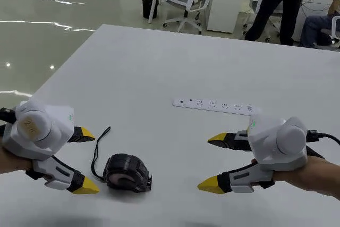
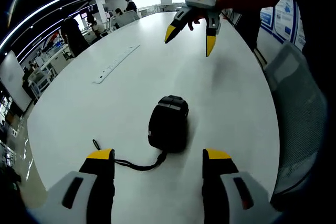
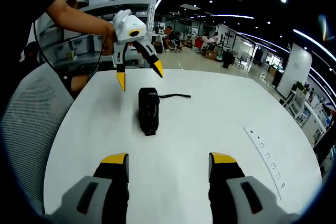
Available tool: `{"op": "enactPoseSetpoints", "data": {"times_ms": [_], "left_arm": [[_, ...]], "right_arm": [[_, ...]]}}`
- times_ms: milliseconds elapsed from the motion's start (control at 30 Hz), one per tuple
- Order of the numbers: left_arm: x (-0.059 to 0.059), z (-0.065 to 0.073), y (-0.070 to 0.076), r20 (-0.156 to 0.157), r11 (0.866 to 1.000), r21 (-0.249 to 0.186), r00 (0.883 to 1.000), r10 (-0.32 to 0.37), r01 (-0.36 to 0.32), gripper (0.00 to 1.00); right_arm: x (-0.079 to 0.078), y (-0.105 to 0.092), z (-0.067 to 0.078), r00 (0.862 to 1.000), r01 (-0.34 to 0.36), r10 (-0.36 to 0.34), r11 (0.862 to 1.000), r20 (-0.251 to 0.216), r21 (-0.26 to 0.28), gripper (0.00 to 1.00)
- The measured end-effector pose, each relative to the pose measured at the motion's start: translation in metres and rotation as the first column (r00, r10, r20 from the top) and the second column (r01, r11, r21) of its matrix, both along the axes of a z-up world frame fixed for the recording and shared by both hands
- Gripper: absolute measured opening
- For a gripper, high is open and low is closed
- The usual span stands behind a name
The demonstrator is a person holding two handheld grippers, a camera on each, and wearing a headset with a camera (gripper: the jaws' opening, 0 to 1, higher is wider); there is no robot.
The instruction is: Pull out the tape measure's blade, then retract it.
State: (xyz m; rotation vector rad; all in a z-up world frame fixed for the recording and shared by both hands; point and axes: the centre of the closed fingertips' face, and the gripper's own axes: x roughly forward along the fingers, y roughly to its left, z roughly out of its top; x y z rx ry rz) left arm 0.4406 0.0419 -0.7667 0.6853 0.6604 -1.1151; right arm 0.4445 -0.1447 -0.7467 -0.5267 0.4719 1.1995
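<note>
At the bottom corners of the head view, the left hand-held gripper (image 1: 87, 159) and the right hand-held gripper (image 1: 211, 161) gape wide, holding nothing. The white bench (image 1: 186, 62) carries a power strip (image 1: 215, 106) mid-frame. The tape measure (image 1: 126, 172) lies lower left (black strap (image 1: 97, 150) trailing), just beside the left jaws.

black tape measure (image 1: 126, 171), white table (image 1: 186, 67)

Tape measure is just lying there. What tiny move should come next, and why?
Probably the left gripper should slide forward and close on the tape measure. Its jaws are open, and the tape measure lies just ahead of them on the table. No blade is pulled out yet, and the right gripper is open, farther off.
</note>
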Motion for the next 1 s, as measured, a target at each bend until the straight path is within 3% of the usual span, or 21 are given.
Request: {"op": "enactPoseSetpoints", "data": {"times_ms": [1000], "left_arm": [[0.006, -0.019, -0.021, -0.018, 0.985, 0.056, 0.986, -0.163, 0.164, 0.53]], "right_arm": [[-0.004, 0.05, -0.042, 0.992, -0.124, 0.122, 0.991, -0.044, -0.051, 0.52]]}}
